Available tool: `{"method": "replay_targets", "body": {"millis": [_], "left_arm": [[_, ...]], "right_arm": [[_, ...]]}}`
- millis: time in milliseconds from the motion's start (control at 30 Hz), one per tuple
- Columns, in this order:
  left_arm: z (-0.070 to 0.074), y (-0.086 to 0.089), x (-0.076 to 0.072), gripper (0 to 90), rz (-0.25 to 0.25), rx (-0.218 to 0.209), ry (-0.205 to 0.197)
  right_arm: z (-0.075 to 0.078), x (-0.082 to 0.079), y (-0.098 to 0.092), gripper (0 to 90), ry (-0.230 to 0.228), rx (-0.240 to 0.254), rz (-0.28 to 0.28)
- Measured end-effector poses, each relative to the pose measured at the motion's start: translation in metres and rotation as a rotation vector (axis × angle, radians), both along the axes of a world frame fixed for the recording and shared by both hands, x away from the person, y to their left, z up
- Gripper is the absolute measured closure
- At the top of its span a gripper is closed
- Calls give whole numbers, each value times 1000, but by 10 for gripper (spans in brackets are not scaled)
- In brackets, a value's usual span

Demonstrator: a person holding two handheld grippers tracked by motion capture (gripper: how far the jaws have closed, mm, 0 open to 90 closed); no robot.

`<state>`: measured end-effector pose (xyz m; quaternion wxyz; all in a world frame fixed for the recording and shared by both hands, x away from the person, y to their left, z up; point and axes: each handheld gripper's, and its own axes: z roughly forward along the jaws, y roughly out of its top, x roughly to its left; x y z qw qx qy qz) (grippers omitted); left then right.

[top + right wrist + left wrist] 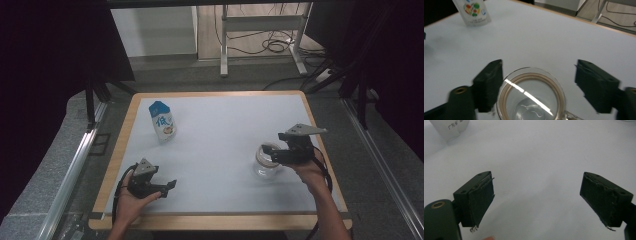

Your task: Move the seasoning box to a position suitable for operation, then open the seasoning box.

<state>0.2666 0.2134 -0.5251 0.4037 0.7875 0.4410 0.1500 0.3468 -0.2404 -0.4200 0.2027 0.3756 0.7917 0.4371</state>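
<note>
Right gripper [537,85] straddles the rim of a clear glass jar [265,162] near the table's [225,107] right edge, jaws apart with the far pad off the glass; left gripper [167,186] rests open and empty by the front-left corner. White sheet covers the wood-rimmed table; a blue-topped pouch [162,121] printed with a large Chinese character stands toward the back-left corner, cables trailing on the floor beyond.

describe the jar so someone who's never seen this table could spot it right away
On the white-topped table, look to the near right part, where the right gripper hangs over it. The jar stands there upright between the open jaws, clear glass with a tan ring inside its open mouth. The other item, a blue-and-white pouch, stands far left and is opaque.
</note>
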Motion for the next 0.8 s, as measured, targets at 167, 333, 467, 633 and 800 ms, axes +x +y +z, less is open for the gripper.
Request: {"method": "replay_targets", "body": {"millis": [167,333,467,633,800], "left_arm": [[0,-1,0,134,2,1,-15],[3,-4,-1,143,14,-8,-41],[7,-8,0,146,24,-18,-57],[10,-15,5,148,16,-23,-54],[14,-26,8,163,1,-27,-59]], "right_arm": [[0,-14,-20,615,-55,46,-63],[-6,-24,-33,760,-92,89,-77],[-14,-26,-37,806,-94,100,-79],[-14,-27,-39,845,-108,104,-87],[-13,-30,-40,893,-132,86,-109]]}}
